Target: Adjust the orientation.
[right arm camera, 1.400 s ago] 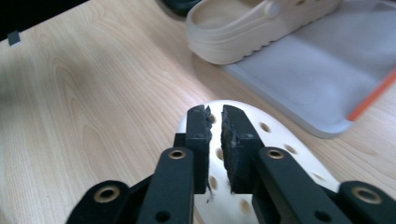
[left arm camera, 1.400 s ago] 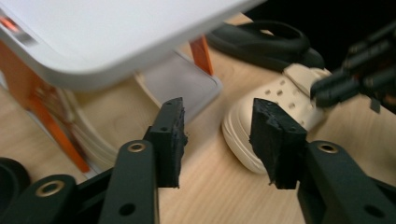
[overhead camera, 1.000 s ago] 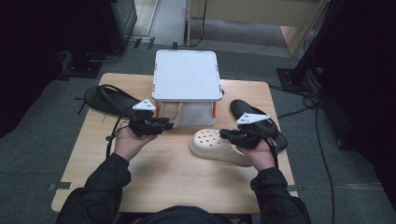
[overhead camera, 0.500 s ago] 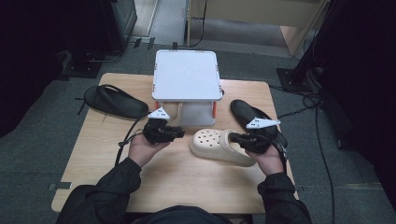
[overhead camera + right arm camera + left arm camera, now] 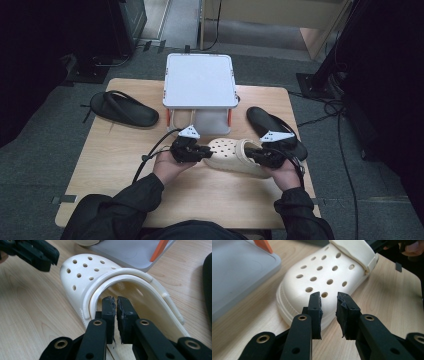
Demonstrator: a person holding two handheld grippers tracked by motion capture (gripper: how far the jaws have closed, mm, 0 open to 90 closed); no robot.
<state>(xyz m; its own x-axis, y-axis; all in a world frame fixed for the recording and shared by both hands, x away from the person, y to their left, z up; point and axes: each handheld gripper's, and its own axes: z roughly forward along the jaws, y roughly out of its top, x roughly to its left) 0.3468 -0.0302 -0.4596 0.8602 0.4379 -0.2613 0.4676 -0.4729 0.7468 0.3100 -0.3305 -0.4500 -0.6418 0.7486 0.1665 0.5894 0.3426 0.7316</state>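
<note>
A cream clog (image 5: 231,154) with holes lies on the wooden table (image 5: 120,175), toe to the left. My left gripper (image 5: 206,151) is at its toe. In the left gripper view the jaws (image 5: 328,312) have just been closing and stand a narrow gap apart, nothing between them, the clog's toe (image 5: 324,272) just beyond. My right gripper (image 5: 252,154) is at the heel. In the right gripper view its pads (image 5: 116,315) are almost together over the clog's back rim (image 5: 82,272), with pale clog material between the jaws low down. The strap is flipped forward.
A white-topped grey stand (image 5: 200,80) with orange legs sits just behind the clog. One black flip-flop (image 5: 122,107) lies at the table's left, another (image 5: 277,127) at the right, close behind my right hand. Bare table lies in front of the hands.
My left gripper has moved right and down to the clog's toe, its jaws narrower than before. The right gripper stayed at the clog's heel, shifting only slightly.
</note>
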